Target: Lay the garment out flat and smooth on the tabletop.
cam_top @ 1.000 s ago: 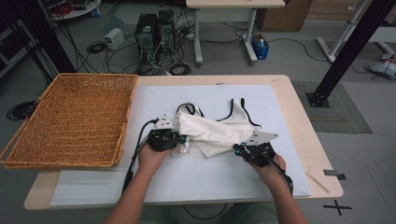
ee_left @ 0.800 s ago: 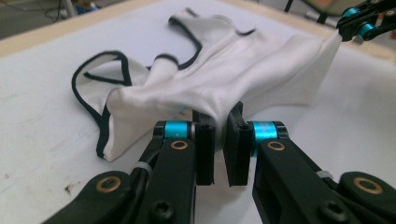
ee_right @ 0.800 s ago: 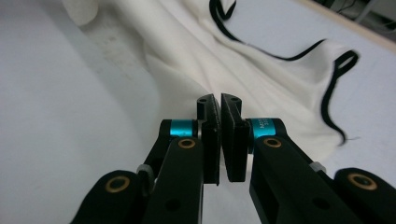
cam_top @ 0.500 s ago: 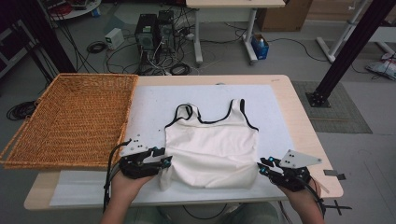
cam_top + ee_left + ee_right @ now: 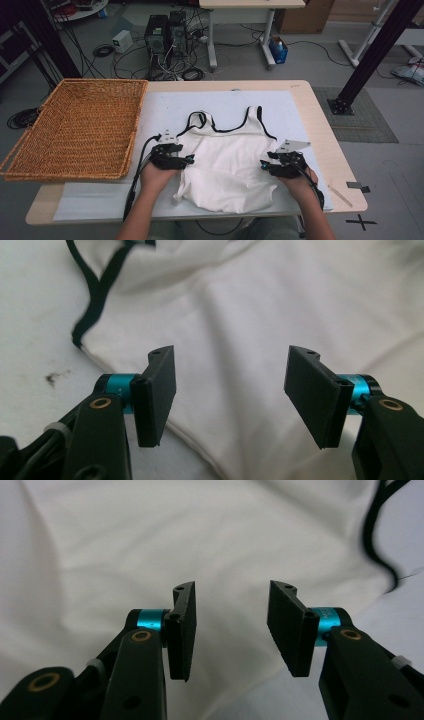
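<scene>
A white tank top (image 5: 227, 160) with black trim lies spread on the white mat (image 5: 165, 107), straps away from me and its near hem rumpled. My left gripper (image 5: 189, 160) is at the top's left side edge, and its jaws have just been opening. In the left gripper view the left gripper (image 5: 230, 390) stands open over the fabric (image 5: 260, 305) with nothing pinched. My right gripper (image 5: 263, 166) is at the top's right side edge. Its jaws have just been opening too, and the right gripper (image 5: 231, 630) hangs open above the cloth (image 5: 200, 535).
An empty wicker basket (image 5: 75, 130) fills the left part of the wooden table (image 5: 320, 130). Bare mat lies beyond the straps and to the left of the top. Computer towers (image 5: 162, 37) and cables sit on the floor behind the table.
The bunched top was pulled out flat toward me, then let go. Both grippers went from shut to open and moved inward to the top's side edges.
</scene>
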Action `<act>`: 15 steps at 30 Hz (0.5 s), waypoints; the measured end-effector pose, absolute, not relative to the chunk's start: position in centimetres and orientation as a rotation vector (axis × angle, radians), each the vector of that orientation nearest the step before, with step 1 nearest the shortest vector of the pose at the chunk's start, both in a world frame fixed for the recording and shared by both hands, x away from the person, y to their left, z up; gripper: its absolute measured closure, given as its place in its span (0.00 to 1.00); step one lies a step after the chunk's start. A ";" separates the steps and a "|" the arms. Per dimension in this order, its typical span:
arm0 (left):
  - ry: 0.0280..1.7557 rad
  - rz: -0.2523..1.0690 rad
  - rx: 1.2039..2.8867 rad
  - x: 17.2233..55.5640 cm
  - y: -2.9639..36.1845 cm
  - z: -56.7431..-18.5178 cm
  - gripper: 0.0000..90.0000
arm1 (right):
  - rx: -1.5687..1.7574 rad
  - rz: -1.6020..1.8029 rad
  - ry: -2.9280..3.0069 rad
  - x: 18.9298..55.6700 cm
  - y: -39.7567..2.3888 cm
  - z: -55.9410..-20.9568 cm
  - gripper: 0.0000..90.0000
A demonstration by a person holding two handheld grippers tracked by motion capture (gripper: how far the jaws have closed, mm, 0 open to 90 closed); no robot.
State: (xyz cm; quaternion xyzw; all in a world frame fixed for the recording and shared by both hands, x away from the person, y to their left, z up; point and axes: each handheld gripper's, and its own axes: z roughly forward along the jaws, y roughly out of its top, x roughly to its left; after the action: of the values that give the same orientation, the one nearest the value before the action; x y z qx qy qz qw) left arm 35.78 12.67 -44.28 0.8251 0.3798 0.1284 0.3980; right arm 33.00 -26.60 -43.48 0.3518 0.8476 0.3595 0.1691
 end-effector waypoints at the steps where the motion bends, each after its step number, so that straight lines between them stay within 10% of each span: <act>1: 0.972 0.330 2.113 36.2 12.4 -44.8 0.42 | 1.006 0.991 2.461 33.7 -26.3 -44.2 0.65; 7: 0.928 0.375 2.106 37.3 12.5 -44.8 0.94 | 0.942 1.031 2.480 34.9 -26.3 -44.6 1.00; 15: 0.923 0.521 2.080 41.9 12.6 -41.2 0.96 | 0.984 0.982 2.279 40.5 -26.5 -41.0 1.00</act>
State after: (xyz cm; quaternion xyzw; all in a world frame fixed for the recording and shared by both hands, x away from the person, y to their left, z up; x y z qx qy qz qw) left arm 41.92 12.62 -41.22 0.8194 0.3636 0.2054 0.3927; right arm 40.51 -26.51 -41.01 0.3583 0.8300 0.3576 0.2342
